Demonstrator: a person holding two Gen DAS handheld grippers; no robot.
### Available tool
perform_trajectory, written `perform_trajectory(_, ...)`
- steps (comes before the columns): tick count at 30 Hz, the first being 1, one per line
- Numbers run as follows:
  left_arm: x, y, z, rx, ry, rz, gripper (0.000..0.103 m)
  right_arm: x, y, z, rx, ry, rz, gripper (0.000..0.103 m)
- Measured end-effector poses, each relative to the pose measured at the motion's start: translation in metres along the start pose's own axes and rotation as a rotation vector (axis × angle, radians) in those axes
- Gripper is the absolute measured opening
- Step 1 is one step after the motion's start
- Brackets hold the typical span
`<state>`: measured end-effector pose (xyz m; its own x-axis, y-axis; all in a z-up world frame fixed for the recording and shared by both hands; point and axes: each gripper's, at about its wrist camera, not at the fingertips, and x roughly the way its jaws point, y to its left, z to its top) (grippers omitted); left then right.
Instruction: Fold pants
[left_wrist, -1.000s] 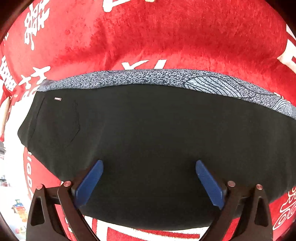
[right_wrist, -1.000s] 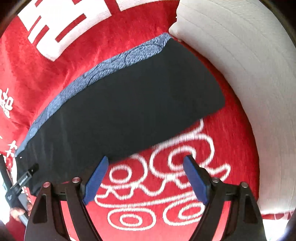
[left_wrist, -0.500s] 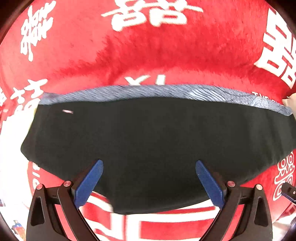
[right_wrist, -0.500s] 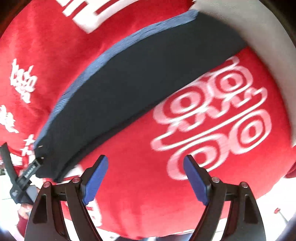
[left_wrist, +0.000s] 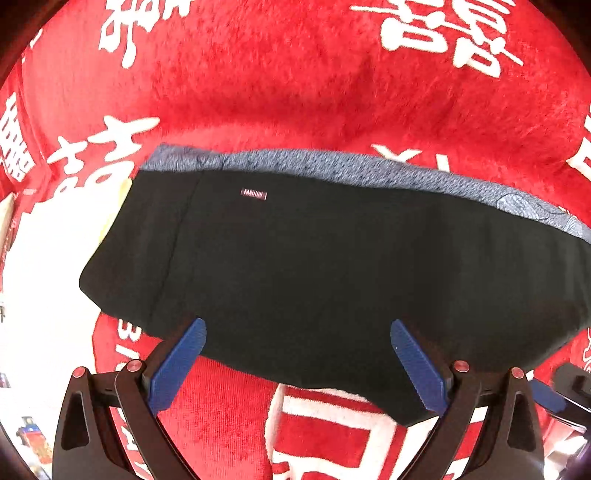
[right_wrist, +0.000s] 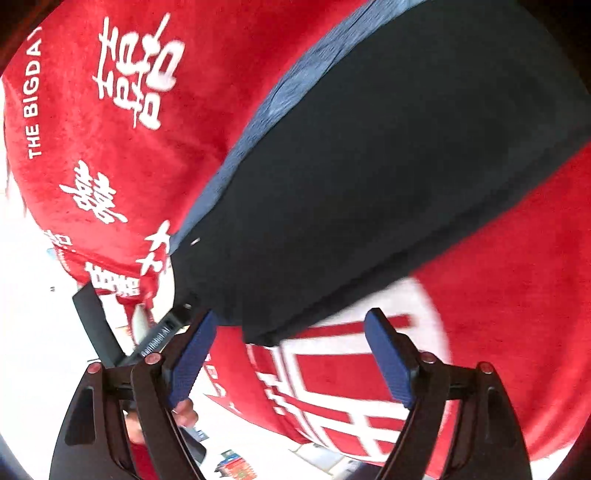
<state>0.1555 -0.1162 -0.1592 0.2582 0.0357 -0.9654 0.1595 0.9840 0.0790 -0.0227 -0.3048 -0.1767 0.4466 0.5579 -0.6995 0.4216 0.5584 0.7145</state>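
The black pants lie folded flat on a red blanket, with a grey patterned layer showing along the far edge and a small label near the left end. My left gripper is open and empty, hovering over the near edge of the pants. My right gripper is open and empty above the near left corner of the pants. The other gripper's body and the hand holding it show at lower left in the right wrist view.
The red blanket with white characters covers the surface under the pants and shows in the right wrist view too. Its edge drops off to a bright white floor at the left. Small colourful items lie on the floor.
Both grippers have pulled back from the pants and swung left. The white pillow seen earlier in the right wrist view is out of frame. The pants lie unmoved.
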Motion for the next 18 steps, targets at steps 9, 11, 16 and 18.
perform_trajectory(9,0.013,-0.004,0.001,0.05,0.006,-0.047,0.101,0.015,-0.005,-0.001,0.05,-0.028,0.045,0.052)
perform_trajectory(11,0.014,-0.007,0.005,0.063,0.013,-0.052,0.101,0.008,-0.01,-0.005,0.082,-0.042,0.087,0.052)
perform_trajectory(16,0.015,-0.01,0.009,0.078,0.013,-0.059,0.101,0.018,-0.007,-0.005,0.089,-0.047,0.106,0.052)
perform_trajectory(18,0.017,-0.011,0.008,0.082,0.02,-0.056,0.101,0.023,-0.001,-0.001,0.062,-0.046,0.111,0.052)
